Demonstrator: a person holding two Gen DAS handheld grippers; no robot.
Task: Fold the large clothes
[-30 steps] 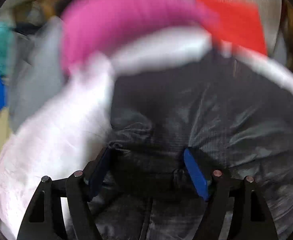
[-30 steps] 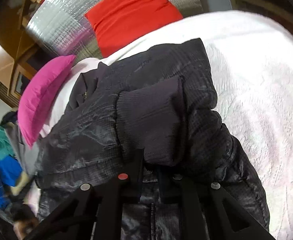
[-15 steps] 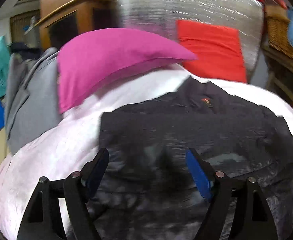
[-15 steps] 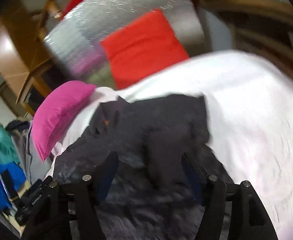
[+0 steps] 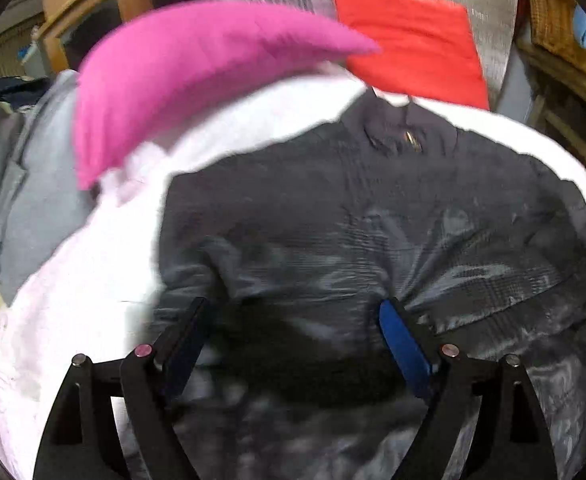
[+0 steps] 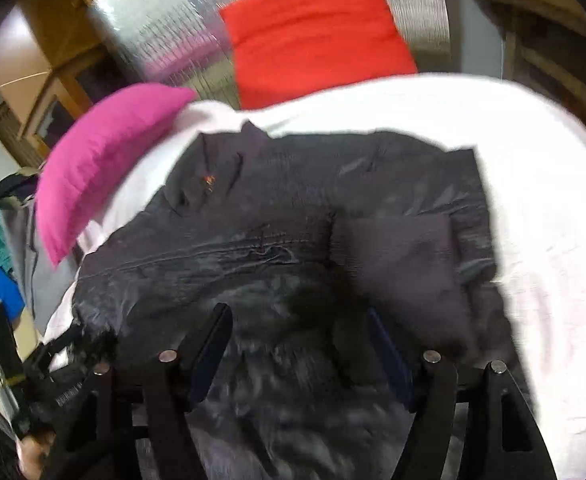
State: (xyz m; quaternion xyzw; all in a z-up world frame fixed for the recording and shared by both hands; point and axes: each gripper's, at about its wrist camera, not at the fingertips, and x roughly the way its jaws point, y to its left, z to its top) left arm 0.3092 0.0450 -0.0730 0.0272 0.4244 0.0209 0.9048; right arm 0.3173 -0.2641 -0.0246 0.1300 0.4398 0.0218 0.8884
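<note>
A dark grey puffer jacket [image 5: 353, 216] lies spread on the white bed cover [image 5: 85, 288], collar toward the pillows. It also shows in the right wrist view [image 6: 293, 240], with a ribbed cuff [image 6: 397, 264] folded over its right side. My left gripper [image 5: 293, 320] is open and empty, hovering over the jacket's lower left part. My right gripper [image 6: 299, 328] is open and empty, above the jacket's lower middle. The left gripper's body [image 6: 53, 368] shows at the lower left of the right wrist view.
A pink pillow [image 5: 181, 72] and a red pillow [image 5: 413, 40] lie at the head of the bed against a silver foil panel [image 6: 153, 20]. Grey, teal and blue clothes [image 5: 25, 184] hang at the left. Wooden furniture [image 5: 85, 8] stands behind, and a wicker shelf [image 5: 565, 48] at the right.
My right gripper opened, let go of the jacket's sleeve cuff and pulled back. My left gripper stayed open and drew back from the jacket, then shifted slightly.
</note>
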